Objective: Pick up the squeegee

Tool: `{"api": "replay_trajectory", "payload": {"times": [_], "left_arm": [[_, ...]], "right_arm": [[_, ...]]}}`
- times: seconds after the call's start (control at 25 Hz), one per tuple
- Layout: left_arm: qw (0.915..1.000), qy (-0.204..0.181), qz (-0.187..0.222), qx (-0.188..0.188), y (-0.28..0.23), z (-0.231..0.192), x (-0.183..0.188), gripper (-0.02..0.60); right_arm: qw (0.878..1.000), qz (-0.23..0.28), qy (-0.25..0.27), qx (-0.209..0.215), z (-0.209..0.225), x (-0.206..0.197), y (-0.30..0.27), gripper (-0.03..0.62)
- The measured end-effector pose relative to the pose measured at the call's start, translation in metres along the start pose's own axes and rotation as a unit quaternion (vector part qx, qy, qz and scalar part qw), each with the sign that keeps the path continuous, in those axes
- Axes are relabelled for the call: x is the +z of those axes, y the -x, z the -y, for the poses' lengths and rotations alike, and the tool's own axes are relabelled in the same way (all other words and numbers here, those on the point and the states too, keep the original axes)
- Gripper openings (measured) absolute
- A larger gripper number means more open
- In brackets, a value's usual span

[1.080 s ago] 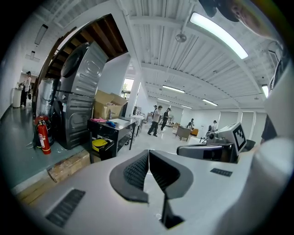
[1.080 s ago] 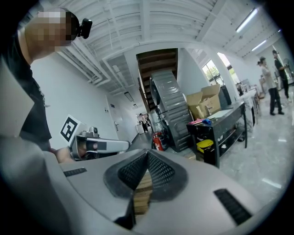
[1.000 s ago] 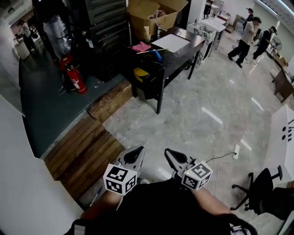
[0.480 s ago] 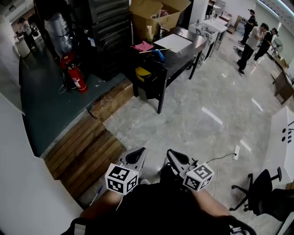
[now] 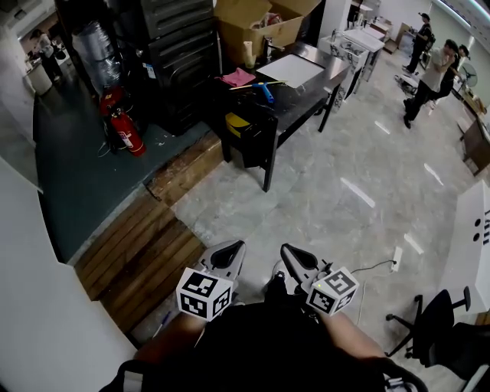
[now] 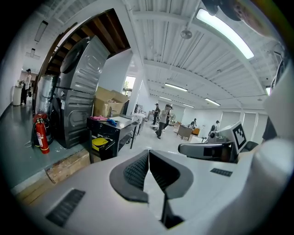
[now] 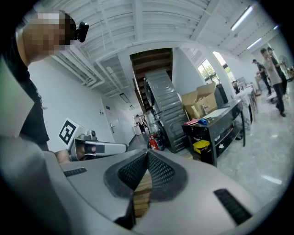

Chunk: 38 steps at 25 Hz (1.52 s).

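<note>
A blue-handled tool (image 5: 264, 92), apparently the squeegee, lies on the black table (image 5: 314, 73) far ahead, beside a thin yellow stick. It also shows small in the left gripper view (image 6: 111, 122) and in the right gripper view (image 7: 202, 121). My left gripper (image 5: 232, 246) and right gripper (image 5: 289, 251) are held side by side close to my body, several steps short of the table. Both point toward it. Each has its jaws shut, with nothing between them (image 6: 148, 153) (image 7: 147, 153).
On the table are a pink cloth (image 5: 237, 77), a white sheet (image 5: 289, 70) and a cardboard box (image 5: 256, 23). A yellow item (image 5: 236, 122) sits on the shelf under it. A wooden step (image 5: 145, 253) and a fire extinguisher (image 5: 126, 130) lie left. An office chair (image 5: 429, 321) stands right, with people (image 5: 432, 73) beyond.
Both grippers have moved a little forward toward the table, jaws still shut. The people at the far right have walked on.
</note>
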<state>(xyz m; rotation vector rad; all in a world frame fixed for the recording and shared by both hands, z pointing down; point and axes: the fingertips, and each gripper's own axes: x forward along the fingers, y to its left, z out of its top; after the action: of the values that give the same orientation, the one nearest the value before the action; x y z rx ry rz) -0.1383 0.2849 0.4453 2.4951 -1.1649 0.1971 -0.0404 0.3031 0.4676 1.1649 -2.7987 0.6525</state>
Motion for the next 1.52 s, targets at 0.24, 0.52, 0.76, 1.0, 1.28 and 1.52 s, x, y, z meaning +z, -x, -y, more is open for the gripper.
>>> {"api": "replay_trajectory", "payload": {"times": [0.24,0.52,0.76,1.0,1.28,1.52], "left_arm": [[1.0,0.004,-0.002,-0.004,-0.037,-0.004,0.014,0.017],[0.9998,0.007,-0.018,-0.005,-0.082,-0.012,0.021,0.017],[0.9995,0.003,-0.029,-0.015,-0.121,-0.01,0.028,0.017],[0.9996,-0.005,-0.022,-0.019,-0.155,-0.003,0.049,0.017],[0.9998,-0.008,-0.018,0.001,-0.188,-0.003,0.064,0.017],[0.9998,-0.006,-0.009,0.016,-0.22,0.001,0.078,0.017]], "right_arm": [[1.0,0.007,-0.014,-0.007,0.039,0.019,-0.01,0.009],[1.0,-0.003,-0.024,-0.011,0.074,0.024,-0.016,0.009],[0.999,0.002,-0.031,-0.015,0.111,0.038,-0.019,0.009],[0.999,0.004,-0.03,-0.016,0.142,0.058,-0.019,0.009],[1.0,0.013,-0.02,-0.001,0.176,0.084,-0.02,0.009],[1.0,0.016,-0.017,0.008,0.21,0.1,-0.018,0.009]]}}
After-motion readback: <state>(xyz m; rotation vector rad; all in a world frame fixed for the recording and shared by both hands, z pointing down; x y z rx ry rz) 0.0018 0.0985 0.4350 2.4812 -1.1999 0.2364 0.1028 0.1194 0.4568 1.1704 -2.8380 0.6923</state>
